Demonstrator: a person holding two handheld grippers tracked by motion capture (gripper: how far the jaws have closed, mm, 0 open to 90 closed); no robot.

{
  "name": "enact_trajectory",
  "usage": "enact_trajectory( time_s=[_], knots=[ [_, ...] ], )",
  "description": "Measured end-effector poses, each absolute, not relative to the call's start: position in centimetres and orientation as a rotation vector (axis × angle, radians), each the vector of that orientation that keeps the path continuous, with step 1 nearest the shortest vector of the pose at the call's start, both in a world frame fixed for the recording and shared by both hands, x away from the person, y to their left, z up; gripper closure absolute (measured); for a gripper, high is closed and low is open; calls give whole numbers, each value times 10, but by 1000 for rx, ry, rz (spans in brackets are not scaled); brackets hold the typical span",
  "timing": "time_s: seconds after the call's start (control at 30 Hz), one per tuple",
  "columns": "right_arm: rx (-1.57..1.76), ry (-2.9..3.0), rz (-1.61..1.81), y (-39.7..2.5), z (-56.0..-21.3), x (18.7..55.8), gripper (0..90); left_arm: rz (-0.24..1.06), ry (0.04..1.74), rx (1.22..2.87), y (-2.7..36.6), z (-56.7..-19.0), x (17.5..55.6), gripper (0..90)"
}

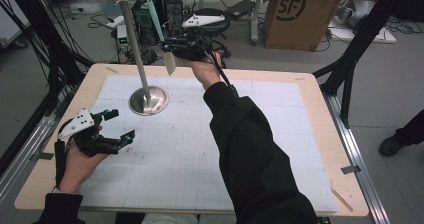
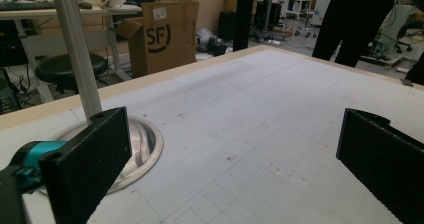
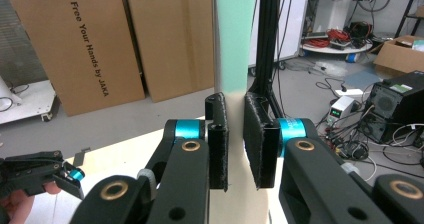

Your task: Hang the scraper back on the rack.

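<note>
Above the table (image 1: 310,134), right claw (image 1: 169,48) grips an upright spatula (image 1: 156,21), green handle up

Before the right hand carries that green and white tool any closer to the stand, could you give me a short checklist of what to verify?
1. Right tongs clamped on the green and white tool: ok.
2. Tool clear of the pole: ok, apart in the high view.
3. Stand base flat on the white mat: ok.
4. Left tongs open and holding nothing: ok.
5. What hangs at the stand's top: cannot tell, cropped.
</note>
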State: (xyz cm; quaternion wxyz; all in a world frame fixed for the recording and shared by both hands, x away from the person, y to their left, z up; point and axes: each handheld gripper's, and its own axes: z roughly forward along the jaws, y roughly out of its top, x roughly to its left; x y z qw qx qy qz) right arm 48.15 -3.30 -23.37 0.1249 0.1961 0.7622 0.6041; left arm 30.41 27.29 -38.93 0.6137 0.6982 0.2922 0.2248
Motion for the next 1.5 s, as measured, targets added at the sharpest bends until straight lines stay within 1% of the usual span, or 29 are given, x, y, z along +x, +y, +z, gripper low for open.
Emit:
enact_trajectory(
  time_s=[0.37,0.8,1.5],
  knots=[
    [574,2226,1768,-23,-233,484,814,520,678,1603,276,-389,303,17],
    [590,2217,1764,-25,-235,488,813,521,679,1598,277,-389,302,17],
    [586,2231,1755,-15,-236,490,813,519,681,1597,278,-389,302,17]
  ],
)
